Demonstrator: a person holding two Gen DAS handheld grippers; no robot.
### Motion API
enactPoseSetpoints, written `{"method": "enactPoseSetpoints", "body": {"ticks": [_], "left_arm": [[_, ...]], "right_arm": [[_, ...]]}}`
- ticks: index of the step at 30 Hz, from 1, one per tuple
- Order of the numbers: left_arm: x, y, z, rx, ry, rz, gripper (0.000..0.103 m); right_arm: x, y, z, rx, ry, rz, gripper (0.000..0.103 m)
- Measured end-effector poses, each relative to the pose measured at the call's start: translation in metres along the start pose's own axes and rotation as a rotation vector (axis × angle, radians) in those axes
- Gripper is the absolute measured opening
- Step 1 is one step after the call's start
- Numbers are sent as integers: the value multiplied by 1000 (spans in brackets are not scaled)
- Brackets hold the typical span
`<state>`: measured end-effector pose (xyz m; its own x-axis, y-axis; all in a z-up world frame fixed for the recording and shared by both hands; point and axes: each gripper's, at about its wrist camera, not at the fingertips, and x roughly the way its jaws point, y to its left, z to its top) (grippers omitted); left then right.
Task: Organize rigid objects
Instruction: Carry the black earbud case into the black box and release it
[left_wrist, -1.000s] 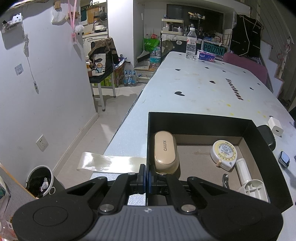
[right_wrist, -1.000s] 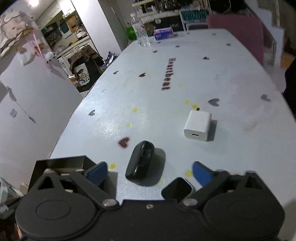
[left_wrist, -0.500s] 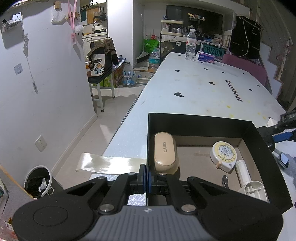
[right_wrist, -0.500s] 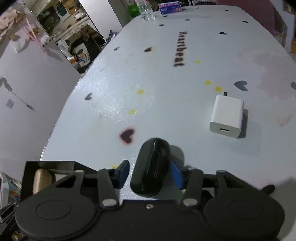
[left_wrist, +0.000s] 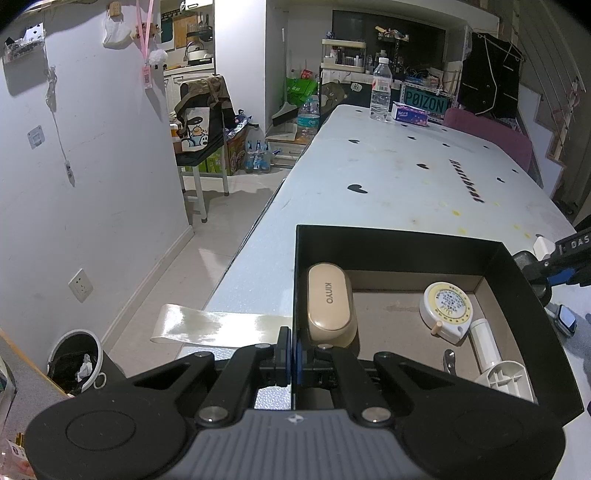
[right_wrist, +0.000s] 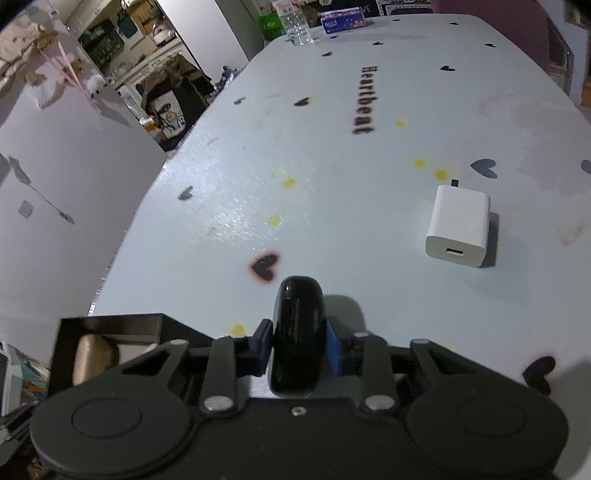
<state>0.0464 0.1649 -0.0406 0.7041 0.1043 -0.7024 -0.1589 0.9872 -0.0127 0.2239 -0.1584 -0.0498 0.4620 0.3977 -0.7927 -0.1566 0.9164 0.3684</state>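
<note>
My right gripper (right_wrist: 297, 343) is shut on a black oval case (right_wrist: 297, 332) and holds it just above the white table, right of the black box (right_wrist: 110, 325). My left gripper (left_wrist: 293, 356) is shut on the near left wall of the black box (left_wrist: 295, 295). The box holds a beige KINYO case (left_wrist: 328, 302), a round tape measure (left_wrist: 447, 308), a white tube (left_wrist: 485, 341) and a white plastic piece (left_wrist: 508, 378). A white charger (right_wrist: 460, 225) lies on the table to the right. The right gripper shows at the right edge of the left wrist view (left_wrist: 554, 271).
A small dark device with a screen (left_wrist: 565, 319) lies right of the box. A water bottle (left_wrist: 380, 92) and a tissue pack (left_wrist: 410, 112) stand at the table's far end. The table's left edge drops to the floor, with a bin (left_wrist: 75, 360) below. A tape strip (left_wrist: 218, 326) hangs off the edge.
My right gripper moved in around the black oval case, shut on it and lifted it slightly. The left gripper has stayed shut on the box wall.
</note>
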Motion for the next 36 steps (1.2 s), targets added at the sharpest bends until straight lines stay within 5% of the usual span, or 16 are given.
{"method": "enactPoseSetpoints", "body": {"ticks": [6, 11, 16, 28, 36], "left_arm": [[0, 1, 0, -1, 0, -1, 2], [0, 1, 2, 0, 0, 1, 2], [1, 0, 3, -1, 0, 1, 2], [2, -1, 6, -5, -1, -5, 2], [3, -1, 6, -6, -2, -7, 2]], "right_arm": [[-29, 8, -4, 24, -58, 81, 32], [-59, 34, -9, 31, -122, 247, 32], [-42, 86, -29, -13, -40, 336, 32], [26, 141, -77, 8, 172, 271, 32], [32, 146, -91, -5, 202, 238, 32]]}}
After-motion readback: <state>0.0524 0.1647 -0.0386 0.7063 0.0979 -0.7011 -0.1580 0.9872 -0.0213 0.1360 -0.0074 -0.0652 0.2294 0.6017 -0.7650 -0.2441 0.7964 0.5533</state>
